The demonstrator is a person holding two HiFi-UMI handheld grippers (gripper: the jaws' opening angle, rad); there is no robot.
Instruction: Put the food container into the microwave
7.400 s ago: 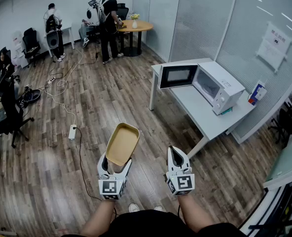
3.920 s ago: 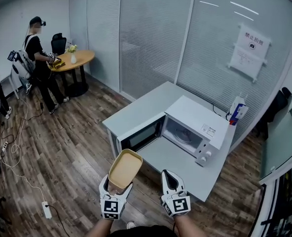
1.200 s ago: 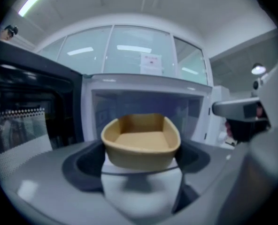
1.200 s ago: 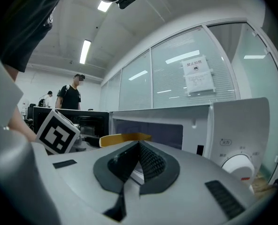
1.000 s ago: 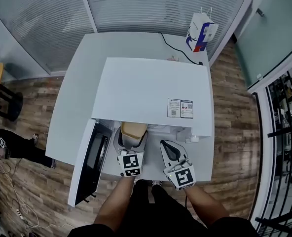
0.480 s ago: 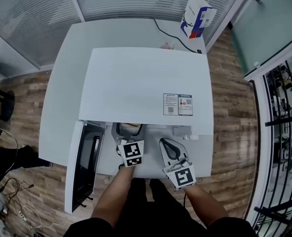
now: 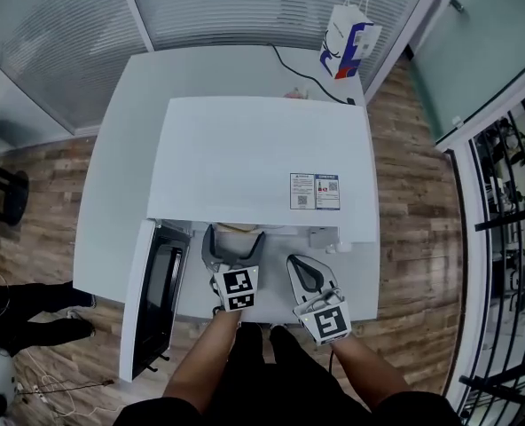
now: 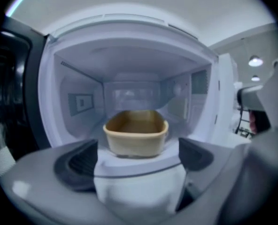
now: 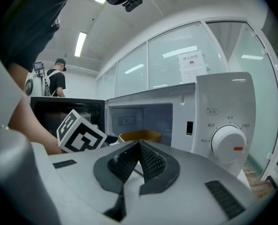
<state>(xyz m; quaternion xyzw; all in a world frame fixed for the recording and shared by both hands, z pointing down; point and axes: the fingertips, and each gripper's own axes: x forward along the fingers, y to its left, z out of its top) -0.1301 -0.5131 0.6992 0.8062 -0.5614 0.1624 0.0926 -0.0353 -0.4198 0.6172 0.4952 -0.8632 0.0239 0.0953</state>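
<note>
The tan food container (image 8: 135,132) stands upright on the floor of the white microwave (image 7: 262,167), inside its open cavity. In the right gripper view the container (image 9: 140,136) shows just past the door opening. My left gripper (image 8: 136,148) is open in front of it. Its jaws are spread wider than the container and do not touch it. In the head view the left gripper (image 7: 234,236) is at the cavity mouth. My right gripper (image 9: 139,144) is shut on nothing, and it hangs before the control panel (image 9: 228,146). In the head view this right gripper (image 7: 298,263) is beside the left one.
The microwave door (image 7: 156,295) is swung open to the left. The microwave stands on a white table (image 7: 121,149) against a glass wall. A paper bag (image 7: 344,38) stands at the table's far right corner. A person (image 9: 57,86) stands beyond the door.
The left gripper carried the container into the microwave, set it down and let it go. Its jaws are now open and drawn back a little. The right gripper stayed shut.
</note>
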